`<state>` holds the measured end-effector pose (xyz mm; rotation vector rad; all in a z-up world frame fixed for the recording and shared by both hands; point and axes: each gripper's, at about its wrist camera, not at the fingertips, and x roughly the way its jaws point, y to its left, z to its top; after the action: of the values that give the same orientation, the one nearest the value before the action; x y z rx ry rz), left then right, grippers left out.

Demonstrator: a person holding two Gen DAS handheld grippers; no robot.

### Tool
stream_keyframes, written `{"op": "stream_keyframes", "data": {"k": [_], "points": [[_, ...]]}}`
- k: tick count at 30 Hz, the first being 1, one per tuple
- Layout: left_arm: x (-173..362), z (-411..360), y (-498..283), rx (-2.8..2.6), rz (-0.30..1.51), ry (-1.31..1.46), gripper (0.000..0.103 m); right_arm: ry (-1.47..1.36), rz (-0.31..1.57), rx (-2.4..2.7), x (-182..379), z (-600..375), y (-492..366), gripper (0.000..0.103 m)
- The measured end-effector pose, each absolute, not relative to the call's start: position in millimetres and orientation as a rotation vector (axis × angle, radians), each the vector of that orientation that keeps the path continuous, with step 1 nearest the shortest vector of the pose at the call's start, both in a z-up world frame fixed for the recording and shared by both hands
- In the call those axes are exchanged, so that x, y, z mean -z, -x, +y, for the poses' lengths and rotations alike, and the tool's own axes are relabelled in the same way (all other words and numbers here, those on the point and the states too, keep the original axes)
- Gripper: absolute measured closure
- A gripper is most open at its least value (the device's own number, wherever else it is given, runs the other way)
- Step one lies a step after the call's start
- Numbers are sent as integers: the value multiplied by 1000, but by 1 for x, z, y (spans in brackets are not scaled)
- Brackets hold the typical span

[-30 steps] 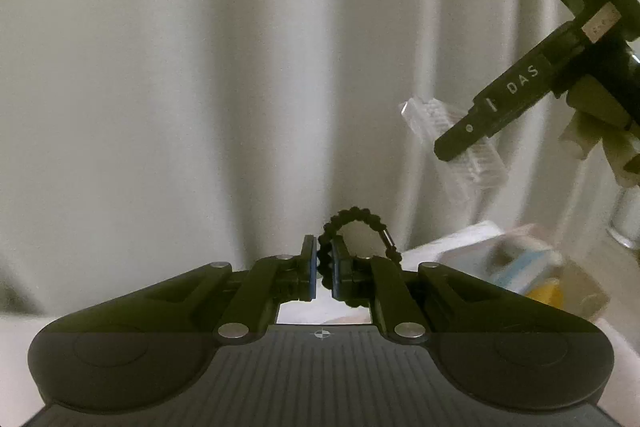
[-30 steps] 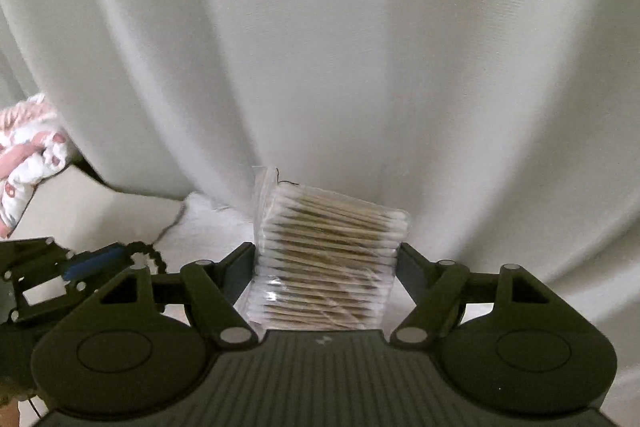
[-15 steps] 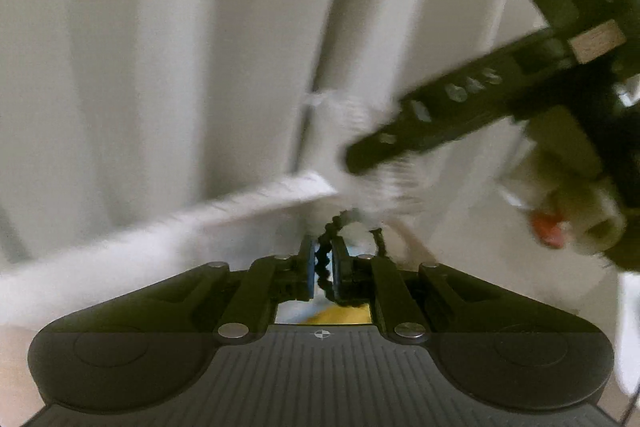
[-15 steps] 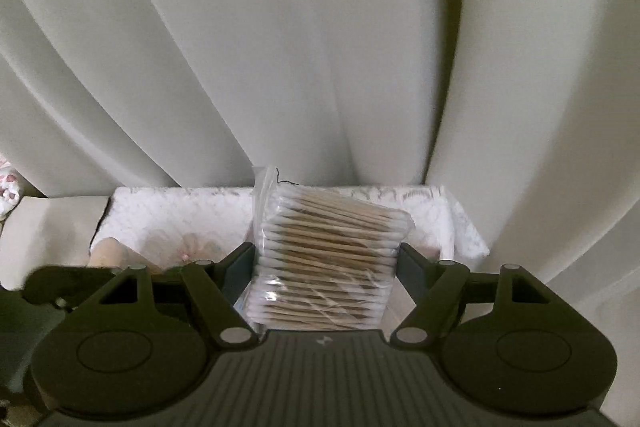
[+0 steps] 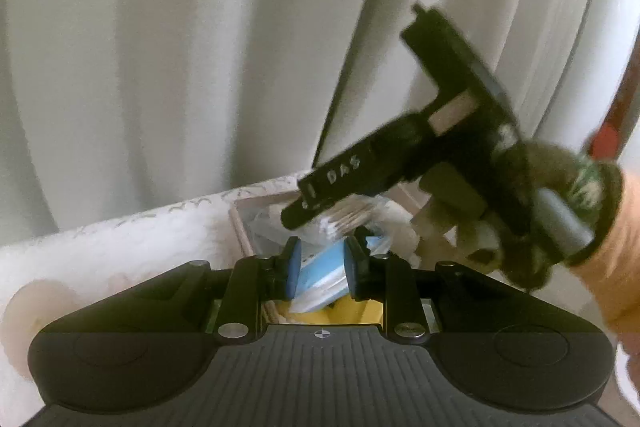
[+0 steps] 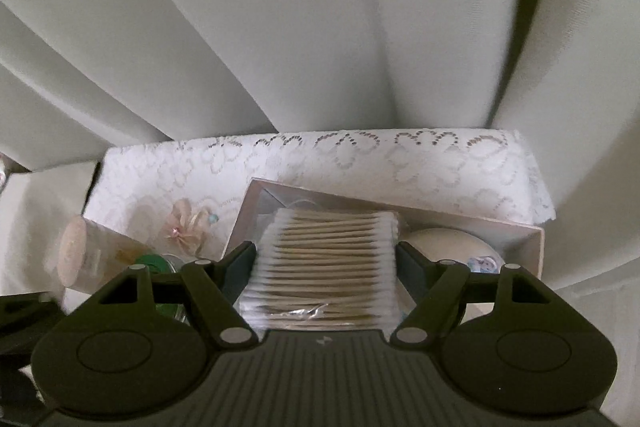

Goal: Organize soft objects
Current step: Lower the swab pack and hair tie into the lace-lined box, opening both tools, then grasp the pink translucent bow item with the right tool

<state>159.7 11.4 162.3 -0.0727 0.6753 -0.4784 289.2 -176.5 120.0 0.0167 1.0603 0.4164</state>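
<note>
My right gripper [image 6: 326, 255] is shut on a clear pack of cotton swabs [image 6: 326, 267] and holds it over an open pale box [image 6: 520, 233] on a lace cloth. The right gripper also shows in the left wrist view [image 5: 312, 203], with the pack [image 5: 352, 215] under its finger. My left gripper [image 5: 320, 263] has its jaws a little apart and empty, over the same box [image 5: 240, 227]. A blue and white packet [image 5: 320, 279] and something yellow [image 5: 344, 311] lie in the box below it. The black beaded loop is not visible.
A white lace cloth [image 6: 360, 163] covers the surface, with pale curtains [image 6: 280, 27] behind. A cream tube [image 6: 92, 259], a fabric flower [image 6: 188, 227] and a green item [image 6: 152, 261] lie left of the box. A round cream object [image 6: 444, 247] sits in the box.
Both grippers came down toward the box. The left gripper's jaws have opened and the black beaded loop is gone from them. The right gripper still holds the swab pack.
</note>
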Motion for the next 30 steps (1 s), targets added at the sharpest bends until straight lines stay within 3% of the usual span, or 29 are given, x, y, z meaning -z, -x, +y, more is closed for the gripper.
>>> {"op": "stream_keyframes", "data": {"k": [4, 8, 12, 17, 25, 30], "points": [[-172, 44, -142, 430, 617, 141, 77, 54, 1040, -434, -125, -163, -284, 27], [-176, 89, -122, 313, 537, 160, 77, 1, 982, -443, -150, -170, -276, 12], [-169, 143, -107, 181, 510, 227, 77, 49, 887, -380, -177, -172, -257, 12], [-133, 183, -94, 130, 570, 287, 77, 190, 746, -376, -188, -150, -212, 12], [-83, 208, -79, 245, 730, 386, 77, 240, 810, -517, -177, -82, -193, 12], [-57, 210, -78, 311, 737, 485, 77, 344, 772, -615, -167, -49, -170, 12]]}}
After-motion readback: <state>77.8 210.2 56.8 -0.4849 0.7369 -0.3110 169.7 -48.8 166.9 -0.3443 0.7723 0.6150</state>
